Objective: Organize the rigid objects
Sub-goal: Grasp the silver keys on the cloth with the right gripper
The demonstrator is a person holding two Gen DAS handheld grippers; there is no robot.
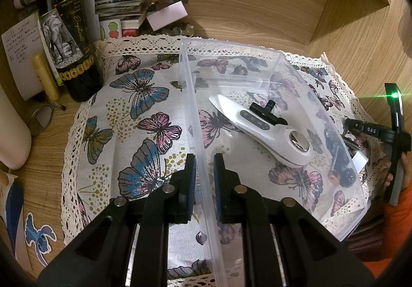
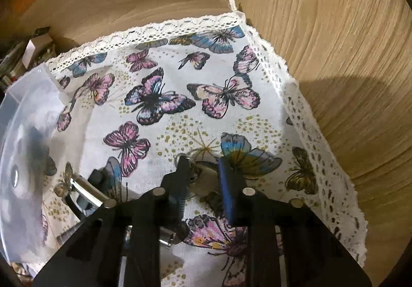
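Observation:
A clear plastic bin stands on a butterfly cloth. A white handheld device with a small black part on it lies inside, with dark items at its right end. My left gripper straddles the bin's near wall, its jaws close on either side. My right gripper hangs just above the cloth beside the bin; a bunch of metal keys sits between its fingers, with a chrome cylinder to the left. The right gripper also shows in the left wrist view.
A wine bottle, a lip balm stick, papers and small boxes crowd the back left of the wooden shelf. Wooden walls close in behind and on the right. A blue sticker lies at the front left.

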